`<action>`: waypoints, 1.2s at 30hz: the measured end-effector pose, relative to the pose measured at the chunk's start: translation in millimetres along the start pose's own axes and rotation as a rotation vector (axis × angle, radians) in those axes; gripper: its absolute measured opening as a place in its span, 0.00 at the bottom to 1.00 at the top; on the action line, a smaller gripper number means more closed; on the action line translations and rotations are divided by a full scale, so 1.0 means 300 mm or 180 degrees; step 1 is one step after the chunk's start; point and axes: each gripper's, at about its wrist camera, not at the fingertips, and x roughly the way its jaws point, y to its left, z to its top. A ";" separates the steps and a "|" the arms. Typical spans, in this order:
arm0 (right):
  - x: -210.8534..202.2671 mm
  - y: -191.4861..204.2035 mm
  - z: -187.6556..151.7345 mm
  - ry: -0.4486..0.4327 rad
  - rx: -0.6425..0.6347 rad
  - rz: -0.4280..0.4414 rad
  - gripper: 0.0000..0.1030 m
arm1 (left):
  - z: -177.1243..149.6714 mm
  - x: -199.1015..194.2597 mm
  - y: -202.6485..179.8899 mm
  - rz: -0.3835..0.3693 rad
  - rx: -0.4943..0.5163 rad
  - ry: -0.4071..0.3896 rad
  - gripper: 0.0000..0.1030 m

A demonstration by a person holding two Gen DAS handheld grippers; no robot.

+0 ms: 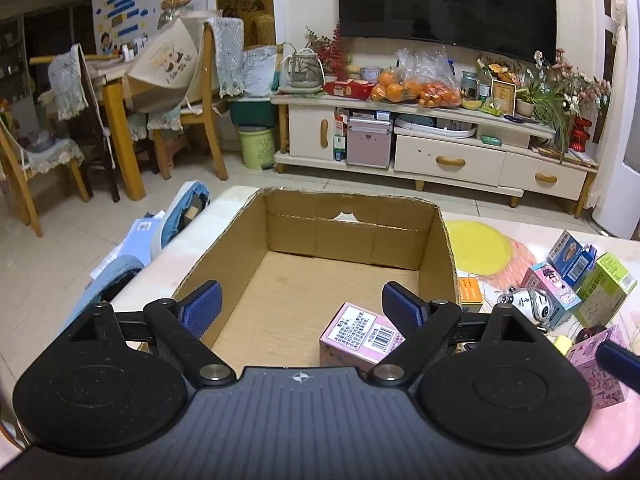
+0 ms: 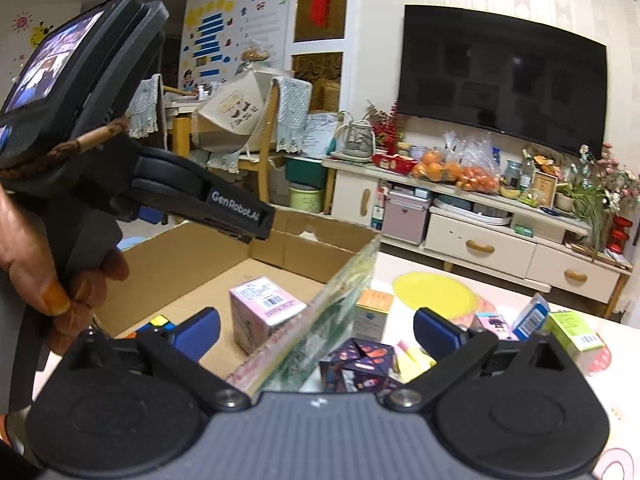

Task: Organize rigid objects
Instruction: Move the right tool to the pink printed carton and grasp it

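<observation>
Both grippers, left (image 1: 301, 307) and right (image 2: 316, 330), are being held wide apart, empty; only the right view is showing a puzzle cube (image 2: 158, 322) inside the cardboard box (image 1: 438, 240).

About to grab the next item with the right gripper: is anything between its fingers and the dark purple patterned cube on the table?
Nothing visible blocks it. The right gripper is open, with the purple cube low between its fingers. The cardboard box's near wall rises just left of the cube, so clearance on that side looks tight.
</observation>
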 end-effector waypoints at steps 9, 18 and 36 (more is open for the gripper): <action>-0.013 -0.062 -0.037 -0.0016 0.0136 -0.0100 0.99 | -0.009 -0.005 -0.004 -0.0058 0.0146 -0.0052 1.00; -0.025 -0.126 -0.065 -0.0045 0.0241 -0.0182 0.99 | -0.020 -0.006 -0.005 -0.0110 0.0297 -0.0066 1.00; -0.055 -0.293 -0.144 -0.0052 0.0471 -0.0332 0.99 | -0.041 -0.013 0.005 -0.0235 0.0624 -0.0117 1.00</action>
